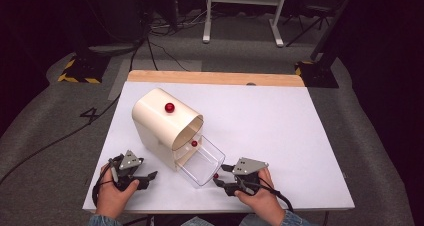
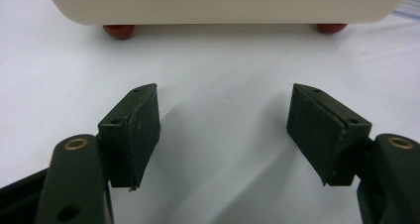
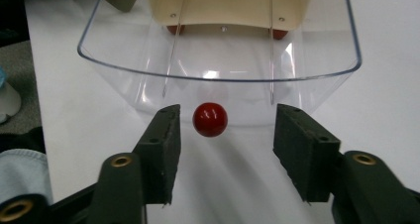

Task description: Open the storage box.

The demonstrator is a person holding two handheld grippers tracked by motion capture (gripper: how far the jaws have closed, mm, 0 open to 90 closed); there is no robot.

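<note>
— Where's that clear drawer (image 1: 201, 162)?

— Pulled out of the cream cabinet (image 1: 165, 121), its red knob (image 3: 210, 119) right between the jaws of the right gripper (image 1: 223, 175), which are spread and not touching it.

— And the left gripper (image 1: 151, 177)?

— Jaws spread too, empty, low over the white table (image 1: 280, 131), facing the cabinet's side

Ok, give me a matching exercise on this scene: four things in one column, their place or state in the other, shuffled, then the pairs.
Things:
1. clear drawer
2. red knob
3. left gripper
4. cream cabinet

Places or states:
A. between the right gripper's open jaws
B. open, holding nothing, facing the cabinet's base
C. pulled out toward the person
D. stands on red feet

Pairs: 1-C, 2-A, 3-B, 4-D
</note>
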